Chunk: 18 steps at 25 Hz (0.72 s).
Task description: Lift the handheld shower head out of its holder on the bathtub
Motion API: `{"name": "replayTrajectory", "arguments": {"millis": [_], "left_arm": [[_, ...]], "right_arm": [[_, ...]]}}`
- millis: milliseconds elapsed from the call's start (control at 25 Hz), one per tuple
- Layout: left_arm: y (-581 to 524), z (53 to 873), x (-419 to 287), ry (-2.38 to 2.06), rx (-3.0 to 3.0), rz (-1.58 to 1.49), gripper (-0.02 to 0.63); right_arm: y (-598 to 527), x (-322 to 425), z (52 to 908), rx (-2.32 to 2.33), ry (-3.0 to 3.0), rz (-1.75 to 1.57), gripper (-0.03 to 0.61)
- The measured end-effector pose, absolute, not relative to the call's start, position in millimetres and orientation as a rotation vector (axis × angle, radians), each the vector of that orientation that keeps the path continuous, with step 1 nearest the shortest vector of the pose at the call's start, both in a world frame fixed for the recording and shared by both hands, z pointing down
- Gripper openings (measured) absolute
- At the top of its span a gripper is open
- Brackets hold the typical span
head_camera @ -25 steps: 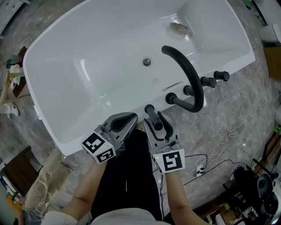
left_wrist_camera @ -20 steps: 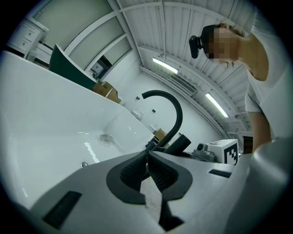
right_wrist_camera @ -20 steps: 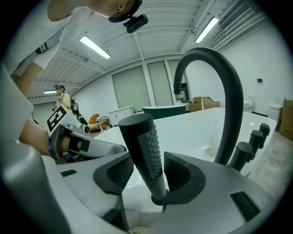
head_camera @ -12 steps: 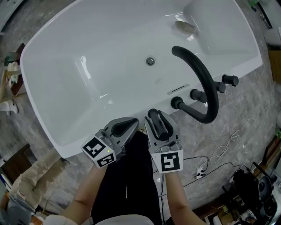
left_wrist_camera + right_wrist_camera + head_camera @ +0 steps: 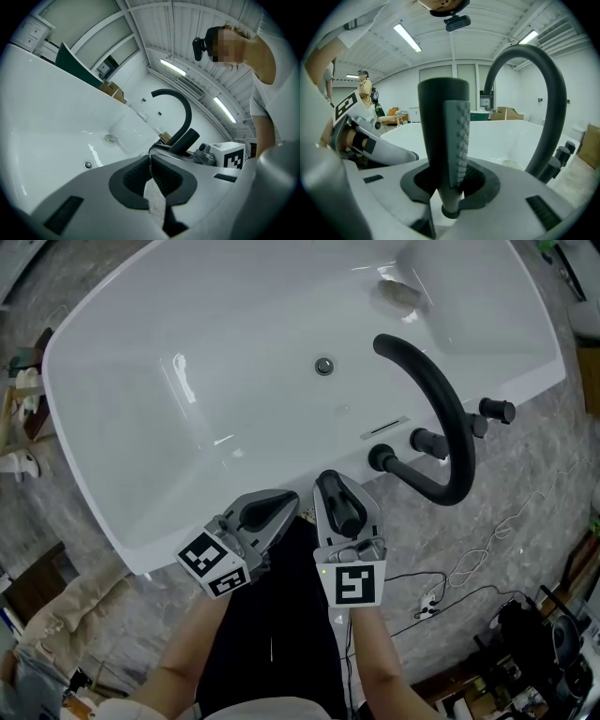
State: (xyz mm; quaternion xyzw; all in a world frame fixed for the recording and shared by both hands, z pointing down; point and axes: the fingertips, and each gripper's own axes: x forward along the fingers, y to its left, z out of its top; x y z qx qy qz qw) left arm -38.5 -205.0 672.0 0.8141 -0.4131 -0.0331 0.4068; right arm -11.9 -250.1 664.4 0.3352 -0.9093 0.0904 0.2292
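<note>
Head view: a white bathtub [image 5: 103, 484] fills the upper frame, its drain [image 5: 324, 365] near the middle and a black arched spout [image 5: 441, 418] rising from the near rim beside three black knobs [image 5: 422, 440]. The handheld shower head [image 5: 328, 486] stands upright on that same rim, just left of the spout's base, and the right tool [image 5: 343, 510] reaches in around it. In the right gripper view the dark handle, with its grey nubbed face, rises straight up between the jaws; they have just been closing and both pads now press against it, one on each side (the lower end drops into a dark ring below the jaws). The left tool [image 5: 267, 507] hangs just beside the right one at the tub's edge, touching nothing; in the left gripper view its ribbed pads [image 5: 161, 176] meet at the tips with nothing between them. Grey marbled floor [image 5: 525, 474] with loose cables [image 5: 469, 559] lies to the right of the tub
</note>
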Motion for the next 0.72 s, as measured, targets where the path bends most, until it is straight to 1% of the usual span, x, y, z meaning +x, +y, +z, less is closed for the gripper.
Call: {"name": "replayTrajectory", "arguments": {"millis": [400, 720], "left_arm": [[-201.3, 666.9, -39.0, -1.042, 2.059, -0.081, 0.020], [-199.6, 654.0, -37.4, -1.041, 2.080, -0.088, 0.020]], "right_arm": [[-248.2, -11.6, 667.5, 0.938, -2.463, 0.269, 0.103], [-247.7, -9.0, 653.2, 0.956, -2.468, 0.251, 0.103]]}}
